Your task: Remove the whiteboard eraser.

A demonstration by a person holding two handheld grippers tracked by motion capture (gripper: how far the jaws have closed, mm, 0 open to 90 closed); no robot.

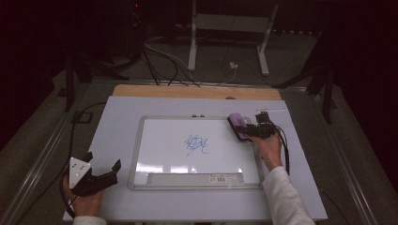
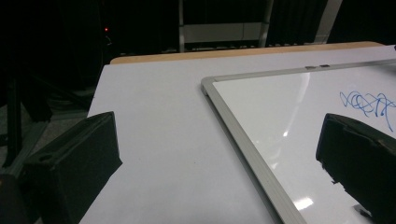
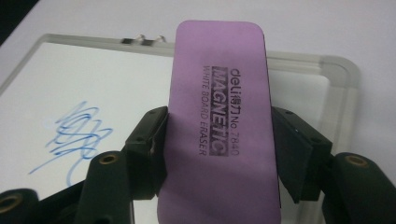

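Two grippers are working at a white table (image 1: 117, 140), each doing a different job. The right gripper (image 1: 256, 130) is hanging over the far right corner of the whiteboard (image 1: 164, 140), and its jaws are pressing on the long sides of a purple eraser (image 3: 219, 121), so the printed back is facing the camera and the wiping face is presumably turned down toward the board. That grip across the narrow width is leaving both ends free, which should let the pad lie flat when it comes down. Whether it is touching the board yet, I cannot tell.

A blue scribble (image 1: 197, 144) is sitting near the middle of the board, to the left of the eraser and well apart from it; it looks like the thing to be wiped.

Off the board's near left corner, the left gripper (image 1: 101, 166) is resting low over the table with its jaws spread wide and nothing between them. It is probably waiting there, clear of the wiping path, ready to steady the frame if the board slides.
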